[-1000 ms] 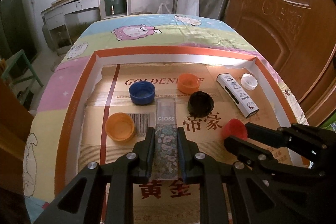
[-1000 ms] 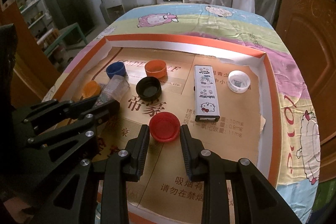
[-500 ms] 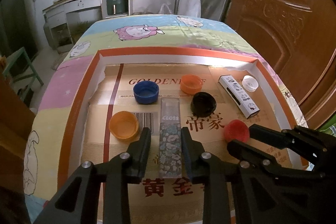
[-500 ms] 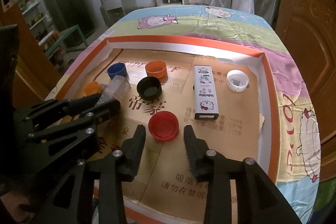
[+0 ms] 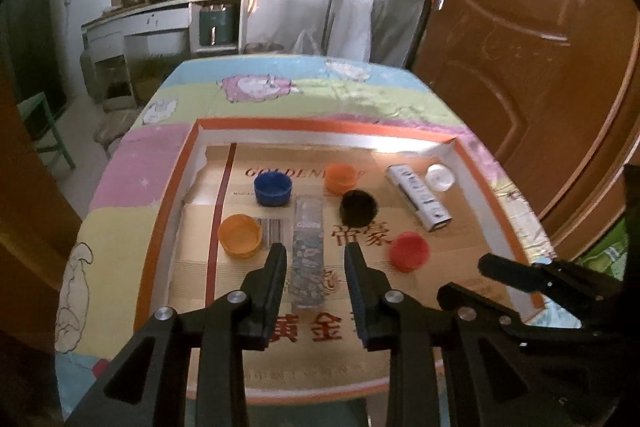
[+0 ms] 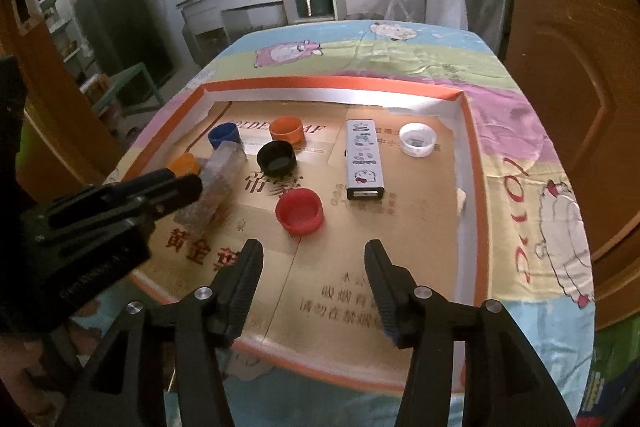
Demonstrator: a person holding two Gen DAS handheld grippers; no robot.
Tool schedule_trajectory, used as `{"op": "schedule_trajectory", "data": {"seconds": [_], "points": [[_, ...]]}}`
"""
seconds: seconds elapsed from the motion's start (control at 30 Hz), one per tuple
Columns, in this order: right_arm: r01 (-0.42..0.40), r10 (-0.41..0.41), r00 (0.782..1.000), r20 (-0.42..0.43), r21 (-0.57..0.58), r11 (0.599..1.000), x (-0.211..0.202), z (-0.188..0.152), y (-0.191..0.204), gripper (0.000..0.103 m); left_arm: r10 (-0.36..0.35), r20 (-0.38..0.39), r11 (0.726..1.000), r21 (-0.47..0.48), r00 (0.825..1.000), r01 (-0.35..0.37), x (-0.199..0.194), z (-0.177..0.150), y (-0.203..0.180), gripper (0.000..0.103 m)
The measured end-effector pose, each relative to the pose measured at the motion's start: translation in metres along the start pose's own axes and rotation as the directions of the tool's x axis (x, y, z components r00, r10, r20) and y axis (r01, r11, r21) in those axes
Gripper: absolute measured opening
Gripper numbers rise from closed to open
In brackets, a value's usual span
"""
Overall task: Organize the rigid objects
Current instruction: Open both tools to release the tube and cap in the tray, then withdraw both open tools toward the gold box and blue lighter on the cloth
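Observation:
A clear, flower-printed box (image 5: 307, 247) lies flat on the cardboard tray (image 5: 176, 187). My left gripper (image 5: 315, 255) straddles its near end. Its jaws are opening and the pads stand off the box's sides. The red cap (image 6: 299, 213) rests on the tray just beyond my right gripper (image 6: 313, 249). Those jaws are also opening, with nothing between them. From the right wrist, the left gripper (image 6: 180, 187) shows at the left over the clear box (image 6: 218, 183).
Also in the tray are a blue cap (image 5: 273, 188), an orange cap (image 5: 340, 177), a black cap (image 5: 359, 207), a yellow-orange cap (image 5: 240, 235), a white cap (image 5: 440, 177) and a white printed box (image 5: 418, 197). The tray sits on a cartoon-print cloth, with a wooden door to the right.
The left gripper let go of the clear box and drew back and up. The right gripper widened around the red cap and pulled back, leaving the cap ahead of its tips.

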State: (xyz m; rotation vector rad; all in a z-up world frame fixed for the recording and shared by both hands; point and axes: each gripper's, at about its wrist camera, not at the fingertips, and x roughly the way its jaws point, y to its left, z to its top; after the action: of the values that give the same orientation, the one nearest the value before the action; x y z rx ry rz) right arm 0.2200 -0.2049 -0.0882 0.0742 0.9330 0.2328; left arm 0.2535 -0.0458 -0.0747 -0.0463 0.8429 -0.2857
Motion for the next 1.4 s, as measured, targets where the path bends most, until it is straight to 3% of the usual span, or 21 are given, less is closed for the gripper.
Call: {"op": "schedule_trajectory", "data": {"seconds": [0.1, 0.27, 1.4], "points": [[-0.003, 0.003, 1.000, 0.010, 0.016, 1.000, -0.010, -0.005, 0.000, 0.055, -0.021, 0.020, 1.000, -0.002, 1.000, 0.021, -0.014, -0.002, -0.001, 0.047], [0.002, -0.003, 1.000, 0.023, 0.029, 1.000, -0.026, -0.014, 0.002, 0.055, -0.003, 0.051, 1.000, 0.010, 0.999, 0.003, -0.035, -0.009, -0.004, 0.052], [0.043, -0.042, 0.993, 0.108, -0.010, 0.999, -0.126, -0.083, 0.045, 0.055, 0.045, 0.207, 0.999, -0.018, 0.977, -0.042, -0.156, -0.068, 0.001, 0.052]]}}
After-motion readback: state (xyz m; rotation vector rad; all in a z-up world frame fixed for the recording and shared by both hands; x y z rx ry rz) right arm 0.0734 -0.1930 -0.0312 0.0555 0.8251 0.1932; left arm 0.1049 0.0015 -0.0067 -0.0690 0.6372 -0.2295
